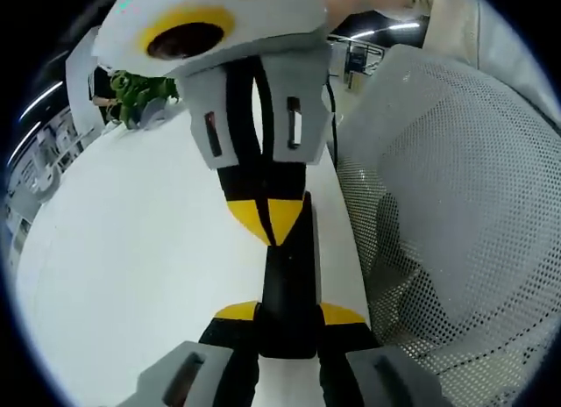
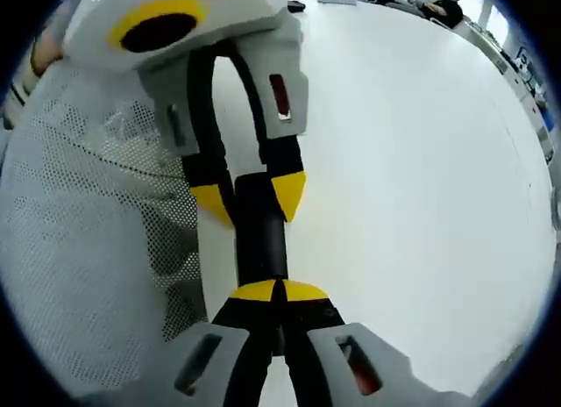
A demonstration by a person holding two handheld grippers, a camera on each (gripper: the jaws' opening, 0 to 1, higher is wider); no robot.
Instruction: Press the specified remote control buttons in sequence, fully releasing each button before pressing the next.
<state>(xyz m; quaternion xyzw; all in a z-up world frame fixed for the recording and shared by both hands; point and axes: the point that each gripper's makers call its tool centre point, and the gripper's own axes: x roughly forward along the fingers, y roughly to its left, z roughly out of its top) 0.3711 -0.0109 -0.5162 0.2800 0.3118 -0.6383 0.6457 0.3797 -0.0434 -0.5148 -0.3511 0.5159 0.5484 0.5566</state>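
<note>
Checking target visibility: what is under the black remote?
The white table lies beneath the remote, clamped in the left gripper's jaws. Whether it touches the table is hidden by its body. The right gripper's shut jaws cover part of its top.

Both cameras sat low over a white table [image 1: 131, 275], each looking forward along its own jaws and straight at the other gripper, close enough that it loomed across the upper view. The two views faced each other over a black remote [image 1: 289, 284] held between the jaw tips. They shared the remote, the tabletop, and a person's mesh garment [image 2: 79, 249].
</note>
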